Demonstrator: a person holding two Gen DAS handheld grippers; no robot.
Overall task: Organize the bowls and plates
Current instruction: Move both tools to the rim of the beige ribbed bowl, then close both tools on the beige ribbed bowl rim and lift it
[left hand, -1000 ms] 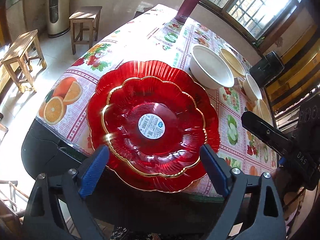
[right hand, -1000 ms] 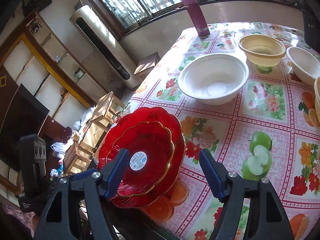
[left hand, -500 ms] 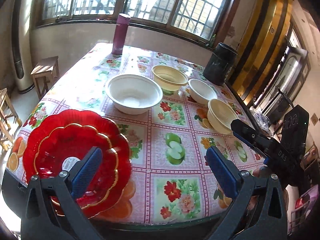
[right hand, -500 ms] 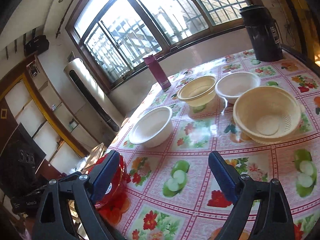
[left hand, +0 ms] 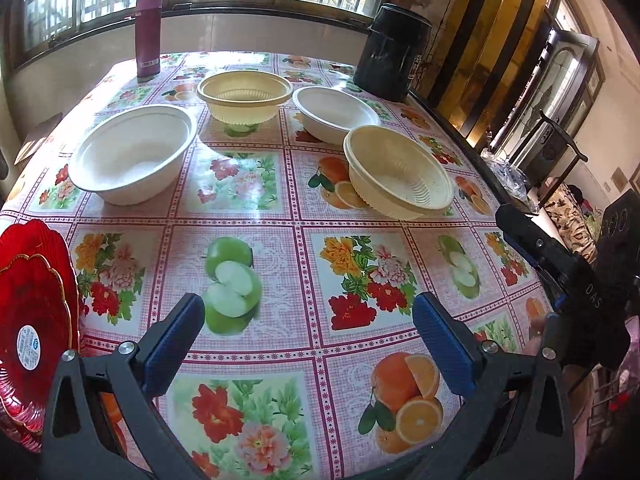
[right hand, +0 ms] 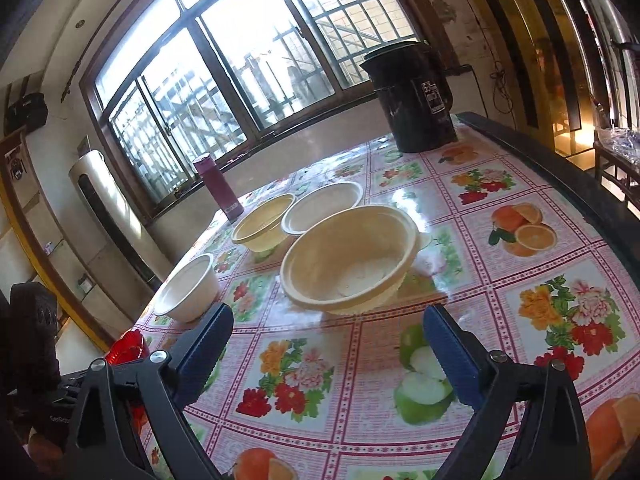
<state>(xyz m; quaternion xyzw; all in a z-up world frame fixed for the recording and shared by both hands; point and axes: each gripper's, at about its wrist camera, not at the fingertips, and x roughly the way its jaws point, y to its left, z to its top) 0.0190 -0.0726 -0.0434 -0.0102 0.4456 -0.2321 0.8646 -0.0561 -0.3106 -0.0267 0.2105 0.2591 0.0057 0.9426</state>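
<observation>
Both grippers are empty: the left gripper [left hand: 308,344] gapes wide, the right gripper [right hand: 326,350] is opening, with the cream ribbed plastic colander bowl [right hand: 348,258] straight ahead, nearest it.

My left wrist camera sat low at the table's near edge, tilted down over the fruit-print tablecloth [left hand: 304,216] toward the windows, with the red plates [left hand: 34,320] at its left margin. My right wrist camera looked more level from further right, angled toward the far-left corner. Both views shared the nearest cream bowl [left hand: 398,174] [right hand: 350,260], the maroon flask [left hand: 148,34] [right hand: 219,186] and the black kettle [left hand: 392,54] [right hand: 414,98].
</observation>
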